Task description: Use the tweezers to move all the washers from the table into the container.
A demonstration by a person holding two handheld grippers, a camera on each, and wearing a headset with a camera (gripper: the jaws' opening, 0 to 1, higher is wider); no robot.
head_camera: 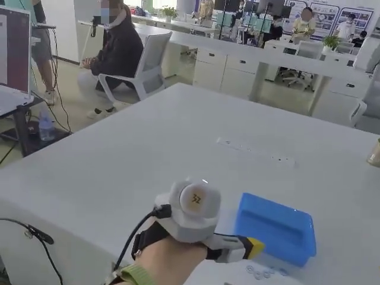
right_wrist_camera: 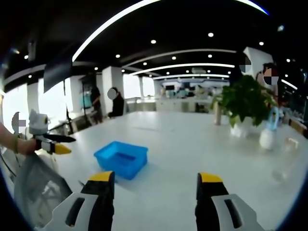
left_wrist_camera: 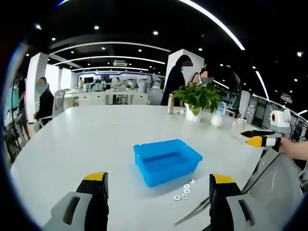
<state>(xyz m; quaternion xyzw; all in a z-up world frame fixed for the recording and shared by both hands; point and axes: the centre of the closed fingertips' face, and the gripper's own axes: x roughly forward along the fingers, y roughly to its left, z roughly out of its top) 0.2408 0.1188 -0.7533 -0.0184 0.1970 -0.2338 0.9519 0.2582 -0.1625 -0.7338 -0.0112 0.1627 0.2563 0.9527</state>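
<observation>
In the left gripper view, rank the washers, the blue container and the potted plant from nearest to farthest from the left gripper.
1. Washers: on the table just ahead, slightly right of centre.
2. Blue container: directly behind the washers, mid-table.
3. Potted plant: far side of the table, toward the right.

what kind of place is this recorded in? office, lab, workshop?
Most likely an open-plan office: rows of white desks with office chairs, people seated in the background, recessed ceiling lights, and a potted plant on the big white table.
</observation>
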